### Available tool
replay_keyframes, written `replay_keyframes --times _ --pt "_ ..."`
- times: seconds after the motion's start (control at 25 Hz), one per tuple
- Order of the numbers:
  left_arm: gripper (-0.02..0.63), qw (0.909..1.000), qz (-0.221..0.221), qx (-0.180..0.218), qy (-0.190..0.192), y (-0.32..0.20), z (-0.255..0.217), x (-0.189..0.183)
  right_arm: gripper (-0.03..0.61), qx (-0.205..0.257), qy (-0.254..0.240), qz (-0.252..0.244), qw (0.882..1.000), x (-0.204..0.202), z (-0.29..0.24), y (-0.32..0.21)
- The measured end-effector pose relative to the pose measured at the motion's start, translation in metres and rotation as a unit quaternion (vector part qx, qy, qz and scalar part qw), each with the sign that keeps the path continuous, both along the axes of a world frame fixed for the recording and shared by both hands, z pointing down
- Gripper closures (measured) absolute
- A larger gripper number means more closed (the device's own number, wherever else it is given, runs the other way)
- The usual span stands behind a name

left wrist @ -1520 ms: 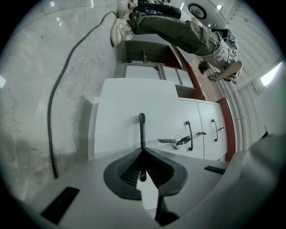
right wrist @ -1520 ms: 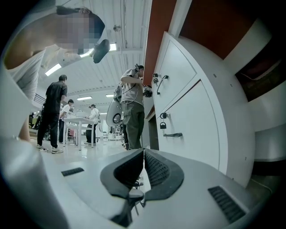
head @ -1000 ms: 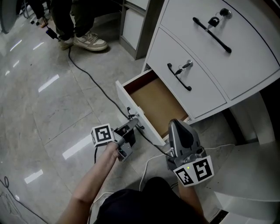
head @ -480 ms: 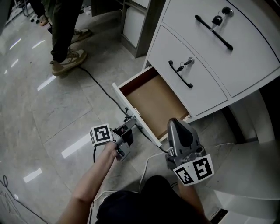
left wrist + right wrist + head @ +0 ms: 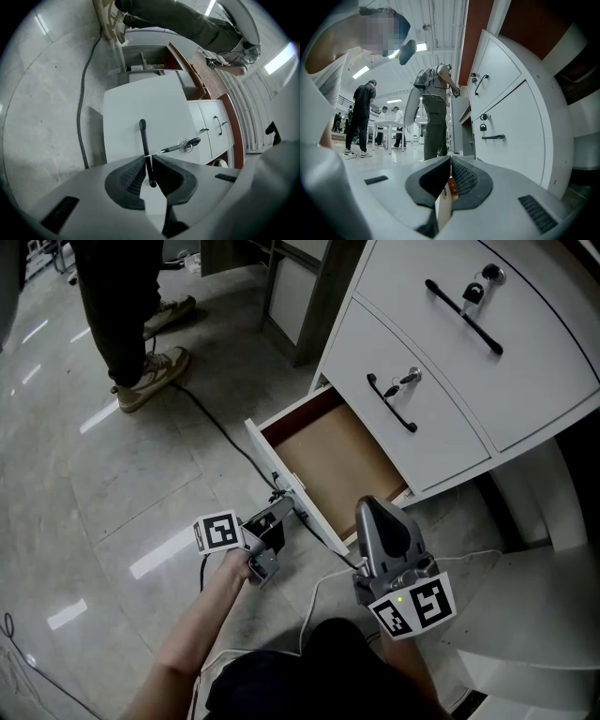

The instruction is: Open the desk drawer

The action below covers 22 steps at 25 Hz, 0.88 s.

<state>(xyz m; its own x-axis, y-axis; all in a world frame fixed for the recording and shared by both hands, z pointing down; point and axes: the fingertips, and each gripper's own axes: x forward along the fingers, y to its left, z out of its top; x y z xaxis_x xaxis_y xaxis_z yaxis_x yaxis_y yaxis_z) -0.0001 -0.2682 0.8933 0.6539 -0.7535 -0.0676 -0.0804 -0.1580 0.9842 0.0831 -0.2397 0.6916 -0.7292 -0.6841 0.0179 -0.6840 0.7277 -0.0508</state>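
Head view: desk drawer (image 5: pixel 281 474), lowest of the stack, stands well out. Left tongs (image 5: pixel 284 505) at its front; right tongs (image 5: pixel 377 514) hang above its near corner and could get knocked.

Left gripper view: tongs clenched on the black bar handle (image 5: pixel 142 136), near its end. Grip may slide off, or catch the key (image 5: pixel 180 146) just beside.

Right gripper view: tongs pressed together, empty.

A glossy grey stone floor (image 5: pixel 94 484) is seen, streaked with reflected light and crossed by a black cable (image 5: pixel 82 117). At the far left, a standing person's shoes (image 5: pixel 150 376) are seen.
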Motion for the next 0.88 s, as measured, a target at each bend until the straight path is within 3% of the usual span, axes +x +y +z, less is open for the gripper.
replay_keyframes --times 0.12,0.24,0.32,0.4,0.48,0.56,0.68,0.76,0.88 --pt "0.574 0.9996 0.000 0.021 -0.019 0.010 0.000 -0.005 0.558 0.001 0.000 0.002 1.000 0.000 0.001 -0.001" --pt "0.571 0.9990 -0.011 0.026 0.035 0.028 -0.007 -0.012 0.558 -0.004 -0.002 0.010 1.000 0.003 0.004 -0.005" --pt "0.571 0.9979 -0.021 0.045 0.042 0.043 -0.012 -0.022 0.558 -0.009 -0.005 0.012 1.000 0.005 0.006 -0.007" --pt "0.572 0.9966 -0.028 0.076 0.009 0.057 -0.020 -0.032 0.558 -0.012 -0.005 0.010 1.000 0.004 0.009 -0.008" --pt "0.572 0.9913 -0.030 0.115 -0.057 0.064 -0.033 -0.036 0.558 -0.013 -0.005 0.007 1.000 0.002 0.011 -0.010" --pt "0.575 0.9748 -0.032 0.157 -0.155 0.063 -0.051 -0.039 0.558 -0.014 -0.003 0.004 1.000 -0.001 0.013 -0.012" --pt "0.585 0.9361 -0.036 0.213 -0.278 0.054 -0.087 -0.039 0.558 -0.010 0.005 0.000 1.000 -0.005 0.014 -0.013" --pt "0.589 0.9185 -0.041 0.239 -0.312 0.045 -0.111 -0.036 0.560 -0.009 0.010 -0.003 1.000 -0.006 0.013 -0.015" --pt "0.591 0.9037 -0.041 0.261 -0.337 0.032 -0.137 -0.030 0.558 -0.005 0.024 -0.011 1.000 -0.006 0.010 -0.018"
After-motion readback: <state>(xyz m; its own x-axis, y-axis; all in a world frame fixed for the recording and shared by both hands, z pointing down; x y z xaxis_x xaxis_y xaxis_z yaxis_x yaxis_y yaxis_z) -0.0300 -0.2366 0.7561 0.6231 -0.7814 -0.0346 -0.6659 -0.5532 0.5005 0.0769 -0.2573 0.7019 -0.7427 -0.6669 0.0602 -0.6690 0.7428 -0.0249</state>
